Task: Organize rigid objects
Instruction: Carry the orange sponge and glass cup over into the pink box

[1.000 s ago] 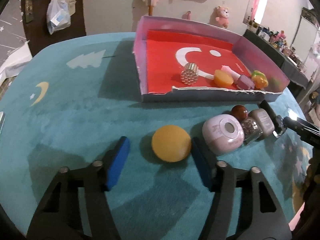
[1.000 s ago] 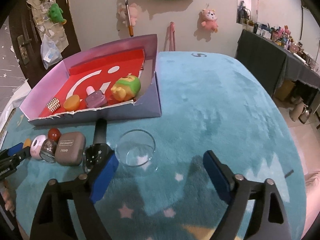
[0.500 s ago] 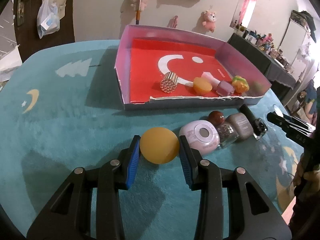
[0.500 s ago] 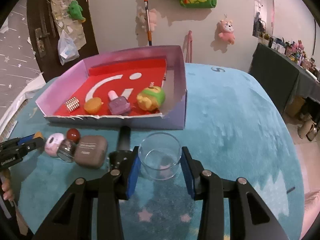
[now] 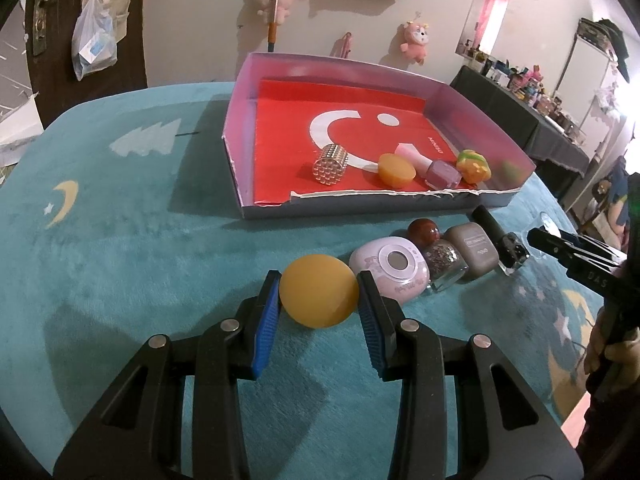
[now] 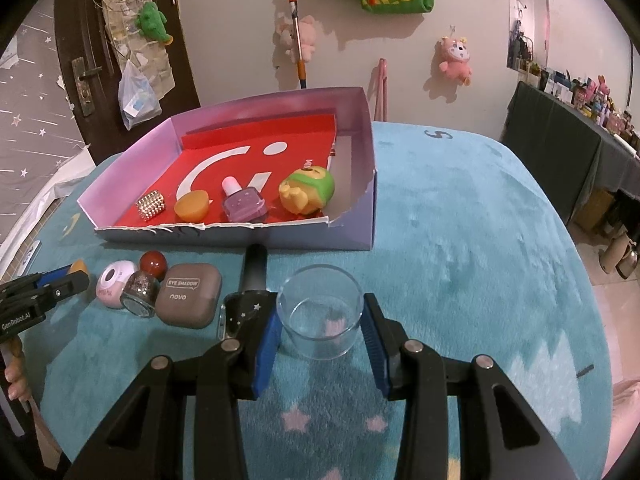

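My left gripper (image 5: pixel 319 294) is shut on an orange round puck (image 5: pixel 319 296), held just above the teal cloth. My right gripper (image 6: pixel 320 322) is shut on a clear glass cup (image 6: pixel 320 312). The open box (image 5: pixel 248 176) with a red floor holds a studded silver cylinder (image 5: pixel 330 164), an orange disc (image 5: pixel 396 169), a purple nail polish bottle (image 5: pixel 440 172) and a yellow-green toy (image 5: pixel 474 165). The same box (image 6: pixel 352 236) shows in the right wrist view.
In front of the box lie a pink round case (image 5: pixel 390 270), a red-brown ball (image 5: pixel 424 231), a glitter bottle (image 5: pixel 444 264), a taupe eye-shadow case (image 6: pixel 188 300) and a black-capped bottle (image 6: pixel 252 280). The table (image 6: pixel 480 240) has a teal plush cover.
Both grippers closed from wide open: the left onto the orange puck, the right onto the glass cup. Both moved slightly closer to the box.
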Demonstrator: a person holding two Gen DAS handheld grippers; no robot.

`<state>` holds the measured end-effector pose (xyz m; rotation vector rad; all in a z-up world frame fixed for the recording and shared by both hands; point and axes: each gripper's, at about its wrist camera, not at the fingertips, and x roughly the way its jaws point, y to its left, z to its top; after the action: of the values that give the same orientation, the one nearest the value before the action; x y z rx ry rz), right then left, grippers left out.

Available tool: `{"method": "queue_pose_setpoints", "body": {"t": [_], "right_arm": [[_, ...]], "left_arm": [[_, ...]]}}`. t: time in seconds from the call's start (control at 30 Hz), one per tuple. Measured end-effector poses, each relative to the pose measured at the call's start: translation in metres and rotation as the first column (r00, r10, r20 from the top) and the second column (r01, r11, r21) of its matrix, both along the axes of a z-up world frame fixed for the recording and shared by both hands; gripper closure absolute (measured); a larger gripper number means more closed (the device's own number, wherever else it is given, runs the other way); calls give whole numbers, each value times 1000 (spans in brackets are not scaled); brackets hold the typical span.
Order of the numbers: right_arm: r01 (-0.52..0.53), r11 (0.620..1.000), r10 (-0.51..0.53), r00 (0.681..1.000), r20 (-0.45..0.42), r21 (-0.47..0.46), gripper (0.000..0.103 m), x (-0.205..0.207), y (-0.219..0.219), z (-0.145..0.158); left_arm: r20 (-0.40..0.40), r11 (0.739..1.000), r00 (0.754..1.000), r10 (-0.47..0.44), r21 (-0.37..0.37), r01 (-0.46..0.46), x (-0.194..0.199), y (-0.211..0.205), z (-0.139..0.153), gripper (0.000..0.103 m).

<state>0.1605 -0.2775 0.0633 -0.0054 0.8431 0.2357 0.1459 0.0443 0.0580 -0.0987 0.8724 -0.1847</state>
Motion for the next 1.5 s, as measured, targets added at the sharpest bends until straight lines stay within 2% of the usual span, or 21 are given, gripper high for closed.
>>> {"method": "queue_pose_setpoints", "body": {"t": [0.23,0.43,0.57,0.73,0.93,1.03,1.2,1.5], "right_arm": [[-9,1000,9,1000,-7,-1,61,-2,0,-1],[-37,999,36,999,22,21,61,1,4,12],[-79,997,79,992,94,6,61,14,15,38],[-139,990,139,983,119,-7,61,53,38,59],[-190,981,191,981,21,-30,61,115,64,51],[-189,978,188,982,-19,-86,61,137,73,40],[-215,970,206,974,-90,-114,61,157,80,22],[-229,963,204,964,-171,-143,61,172,82,1]], "left_arm": [[2,1000,1000,-1,-2,1,-1,0,1,67],[34,999,998,-44,4,43,5,-8,19,67],[71,994,991,-111,19,110,30,-22,42,67],[48,980,979,-198,21,197,82,-43,58,67],[-31,972,972,-231,35,232,143,-63,55,67],[-72,969,968,-239,50,243,160,-71,45,67],[-147,966,964,-220,101,236,183,-76,19,67],[-188,965,957,-223,98,244,198,-77,7,67]]}}
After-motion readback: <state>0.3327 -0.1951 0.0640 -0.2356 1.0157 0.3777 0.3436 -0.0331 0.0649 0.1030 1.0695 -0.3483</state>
